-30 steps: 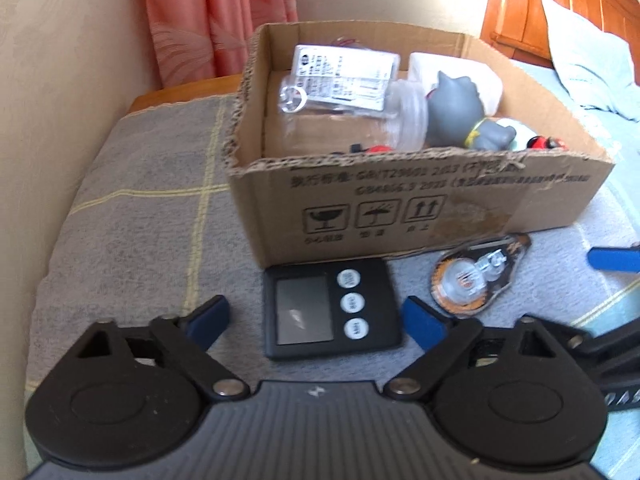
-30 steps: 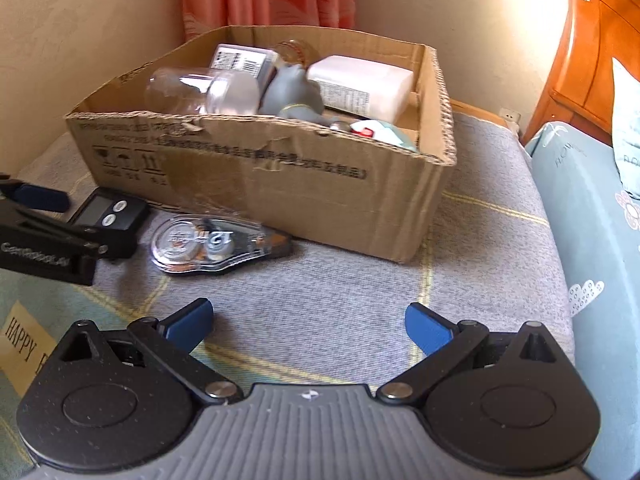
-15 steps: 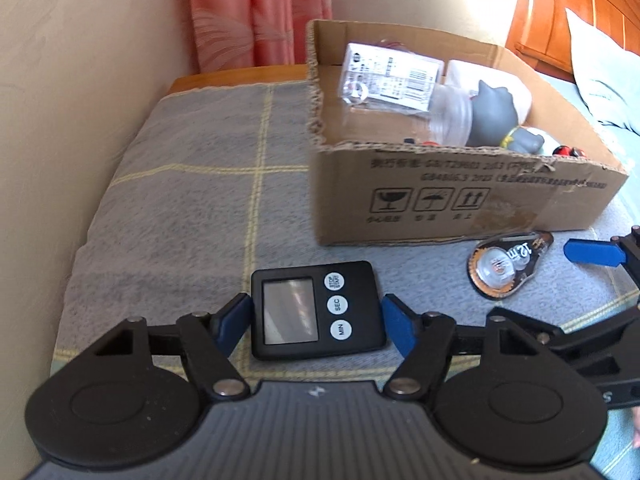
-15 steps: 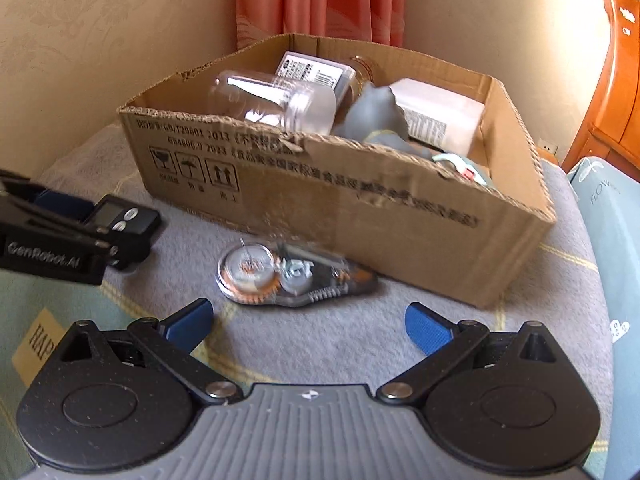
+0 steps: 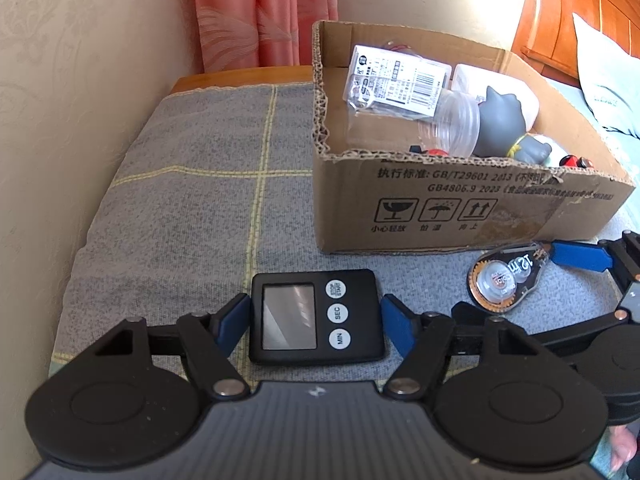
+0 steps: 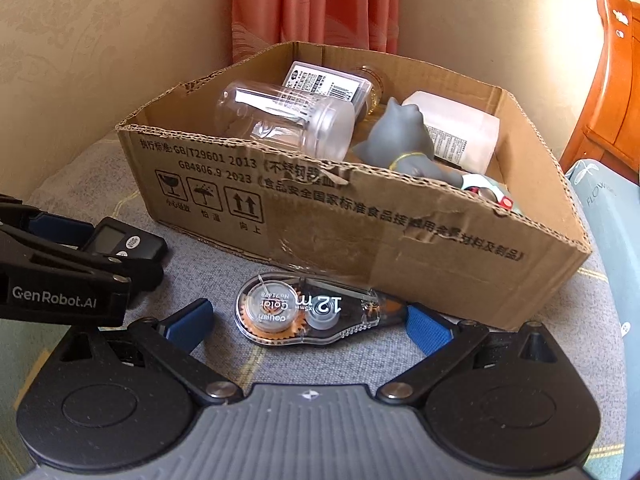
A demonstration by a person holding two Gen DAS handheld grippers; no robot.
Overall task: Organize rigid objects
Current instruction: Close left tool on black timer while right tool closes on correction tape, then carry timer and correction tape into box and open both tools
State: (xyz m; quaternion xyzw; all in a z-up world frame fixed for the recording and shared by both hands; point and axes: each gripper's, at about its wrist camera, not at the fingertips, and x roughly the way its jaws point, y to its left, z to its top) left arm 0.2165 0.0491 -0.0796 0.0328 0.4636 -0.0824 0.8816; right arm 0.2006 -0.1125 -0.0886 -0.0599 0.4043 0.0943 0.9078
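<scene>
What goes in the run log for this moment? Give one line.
left tool: closed on digital timer | right tool: open around correction tape | cardboard box: behind both

A cream wall point(image 5: 72, 80) with a faint embossed pattern fills the left of the left wrist view. At top centre hangs a salmon-pink curtain point(image 5: 264, 12) (gold-patterned band along its top in the right wrist view). A grey cloth point(image 5: 192, 208) with thin yellow grid lines covers the surface below, a wooden edge point(image 5: 240, 76) showing behind it. Upper right stands an orange-brown wooden headboard point(image 5: 580, 12) with a pale pillow point(image 5: 608, 84). Bright daylight falls across everything.
</scene>
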